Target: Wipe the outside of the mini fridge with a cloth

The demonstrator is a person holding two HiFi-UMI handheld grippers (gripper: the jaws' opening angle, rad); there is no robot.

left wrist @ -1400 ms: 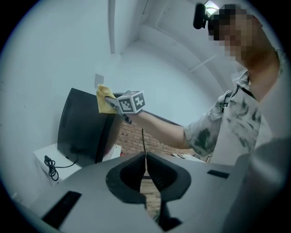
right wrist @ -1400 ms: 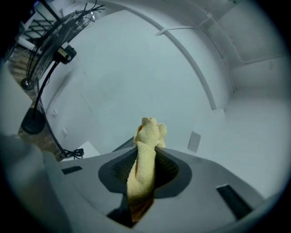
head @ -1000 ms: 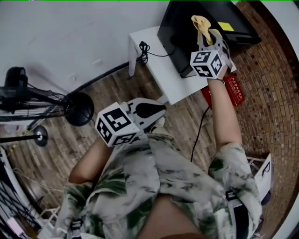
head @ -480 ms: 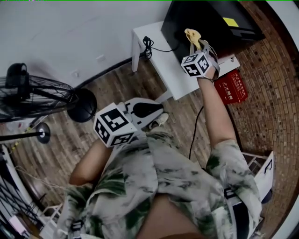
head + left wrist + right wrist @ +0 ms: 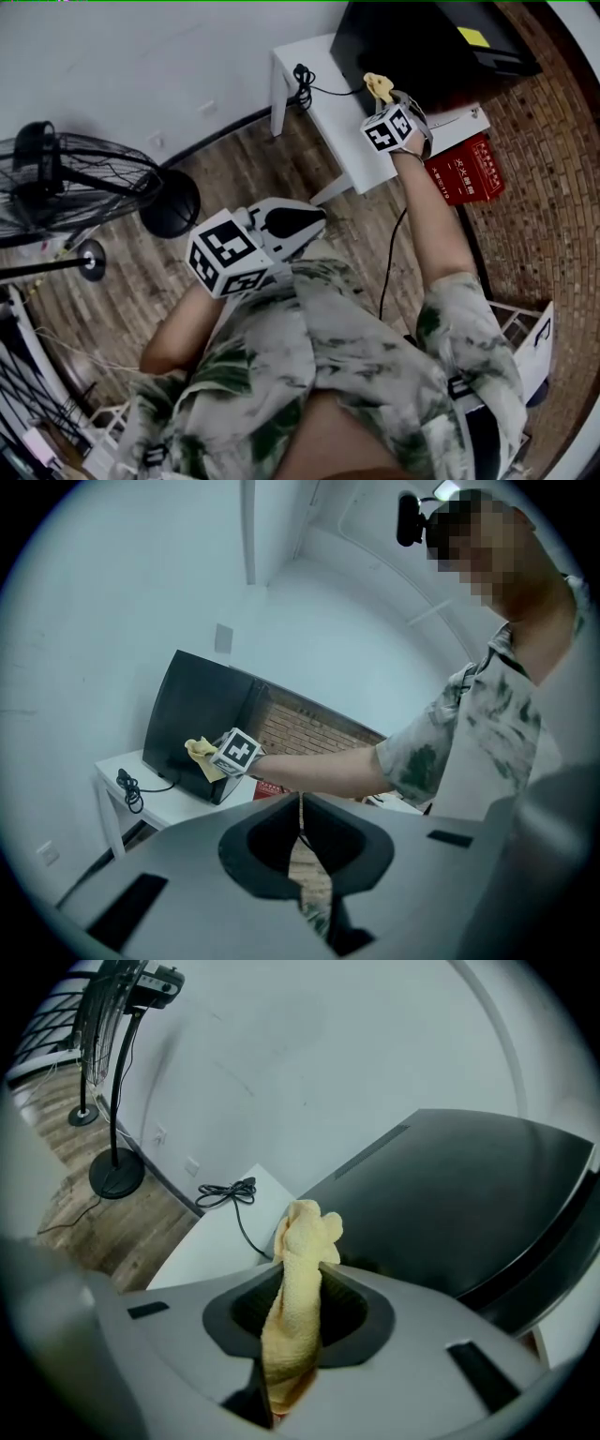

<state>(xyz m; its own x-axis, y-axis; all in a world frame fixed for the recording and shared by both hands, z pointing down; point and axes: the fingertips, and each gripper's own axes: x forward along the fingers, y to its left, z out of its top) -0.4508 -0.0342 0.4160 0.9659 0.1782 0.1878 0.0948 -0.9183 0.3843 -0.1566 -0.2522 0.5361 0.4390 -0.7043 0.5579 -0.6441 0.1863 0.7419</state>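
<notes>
The right gripper (image 5: 292, 1335) has its jaws closed on the yellow cloth (image 5: 298, 1269). The cloth's free end is just beside the lower left side of the black mini fridge (image 5: 450, 1185). The fridge stands on the white surface (image 5: 319, 103), far right. The left gripper (image 5: 305, 874), jaws together and empty, is near the person's shirt (image 5: 319, 356).

White table (image 5: 337, 131): black mini fridge (image 5: 422, 37) on top, coiled black cable (image 5: 301, 77) beside it.
</notes>
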